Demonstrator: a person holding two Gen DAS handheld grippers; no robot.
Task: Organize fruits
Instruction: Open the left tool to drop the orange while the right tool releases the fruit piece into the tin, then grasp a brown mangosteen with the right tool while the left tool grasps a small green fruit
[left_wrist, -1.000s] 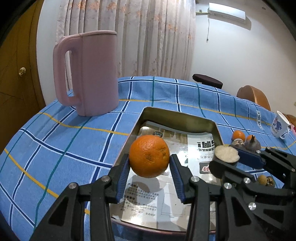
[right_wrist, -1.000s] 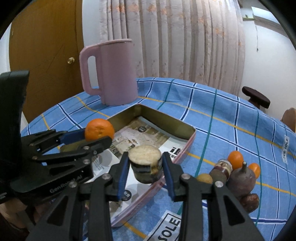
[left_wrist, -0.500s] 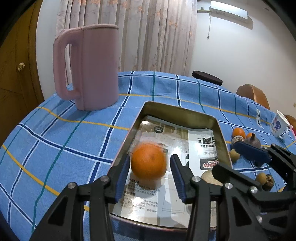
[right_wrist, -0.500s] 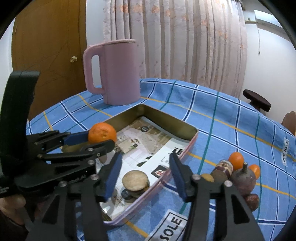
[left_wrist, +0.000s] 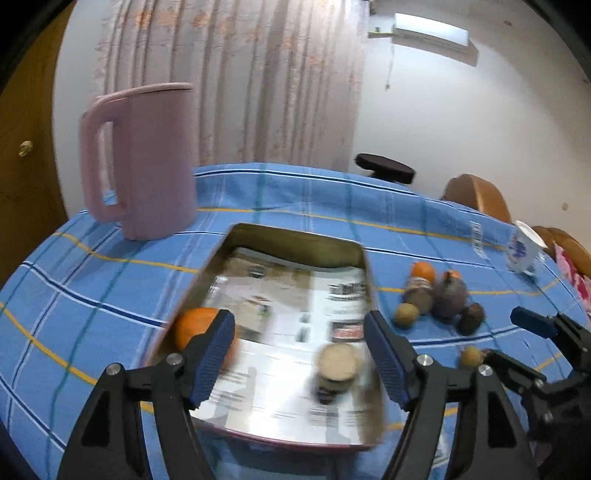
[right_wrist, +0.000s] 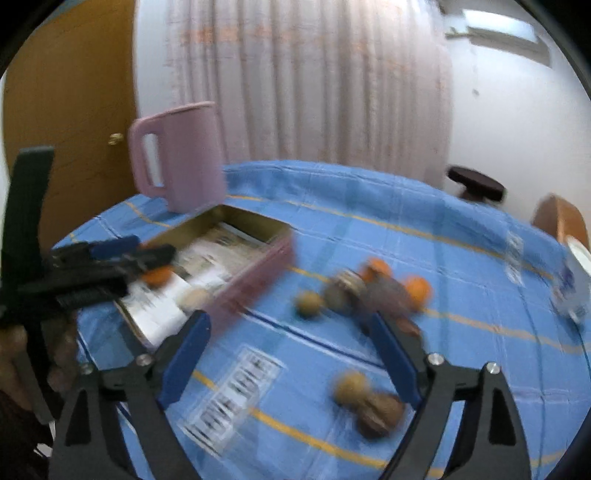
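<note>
A metal tray (left_wrist: 295, 236) lined with newspaper lies on the blue checked tablecloth. An orange (left_wrist: 192, 328) sits at its near left and a pale round fruit (left_wrist: 338, 363) at its near right. My left gripper (left_wrist: 299, 354) is open and empty above the tray's near end. My right gripper (right_wrist: 291, 354) is open and empty over the cloth right of the tray (right_wrist: 255, 258). A cluster of small fruits (right_wrist: 373, 291) lies beyond it; two brownish ones (right_wrist: 369, 402) lie near its right finger. The right wrist view is blurred.
A tall pink jug (left_wrist: 144, 158) stands behind the tray on the left. A white patterned cup (left_wrist: 522, 249) sits at the far right edge. The fruit cluster (left_wrist: 437, 299) lies right of the tray. A dark stool (left_wrist: 384, 171) and wooden chair stand beyond the table.
Both grippers opened wide and let their fruits go: the orange and the pale fruit now rest in the tray. The right gripper swung right, away from the tray, toward the loose fruits.
</note>
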